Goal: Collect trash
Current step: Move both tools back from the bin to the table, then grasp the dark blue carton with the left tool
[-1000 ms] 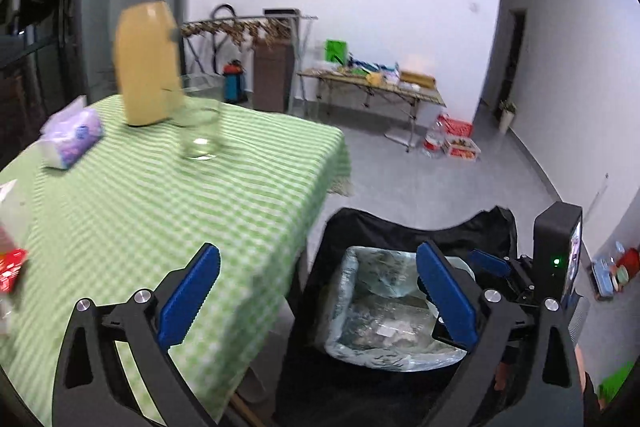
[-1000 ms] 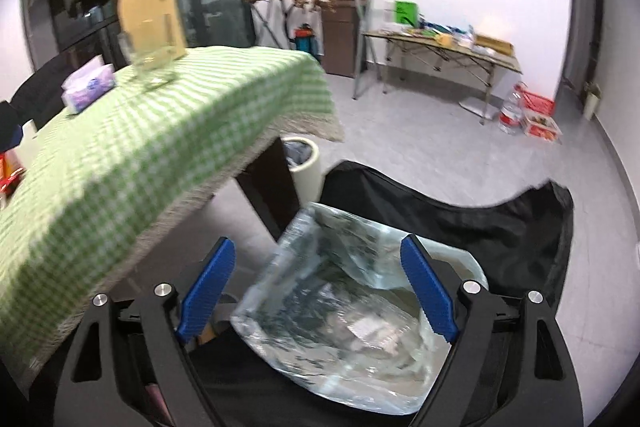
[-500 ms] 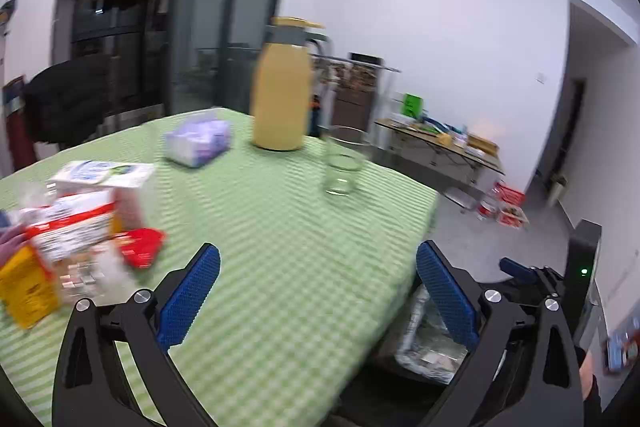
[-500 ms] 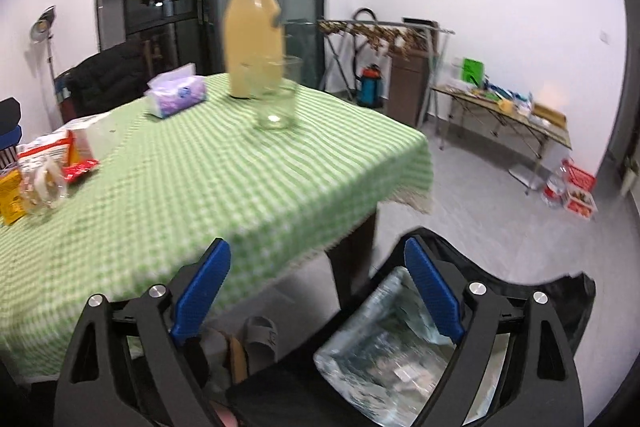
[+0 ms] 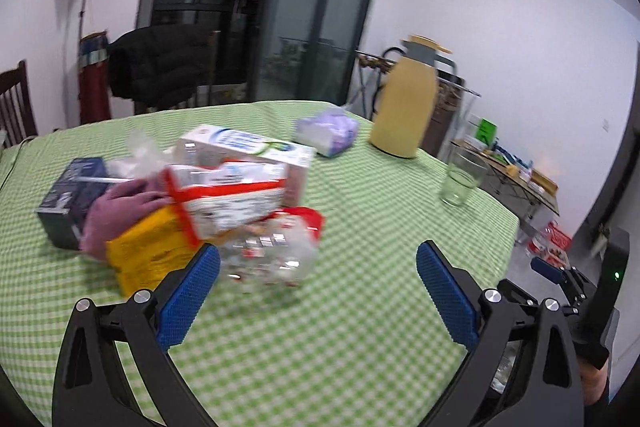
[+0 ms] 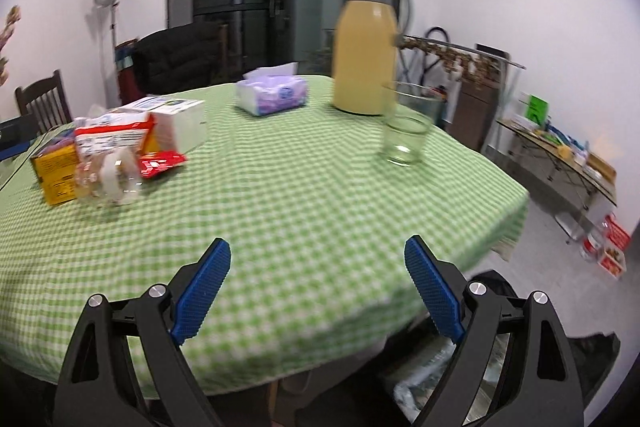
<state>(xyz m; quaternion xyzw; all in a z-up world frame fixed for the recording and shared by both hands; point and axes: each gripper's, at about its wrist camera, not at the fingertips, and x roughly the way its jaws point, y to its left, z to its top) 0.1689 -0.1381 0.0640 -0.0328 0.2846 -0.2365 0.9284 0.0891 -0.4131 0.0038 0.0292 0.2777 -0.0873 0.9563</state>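
Observation:
A pile of trash lies on the green checked table (image 5: 360, 307): a crumpled clear plastic bottle (image 5: 268, 255), a yellow box (image 5: 148, 251), a red-and-white packet (image 5: 232, 195), a white carton (image 5: 244, 147) and a dark box (image 5: 68, 195). My left gripper (image 5: 318, 279) is open and empty, just in front of the clear bottle. My right gripper (image 6: 318, 275) is open and empty over the table's near edge (image 6: 320, 307); the pile (image 6: 108, 155) is far to its left. The lined trash bin (image 6: 432, 371) shows below the table edge.
A yellow thermos (image 5: 404, 103), a drinking glass (image 5: 460, 179) and a purple tissue pack (image 5: 328, 131) stand at the far side of the table. A chair with a black coat (image 5: 160, 67) is behind it. A folding table (image 6: 560, 155) stands at the right wall.
Both grippers have swung up and left from over the trash bin to the table. The left one is now close to the trash pile. Both stayed open.

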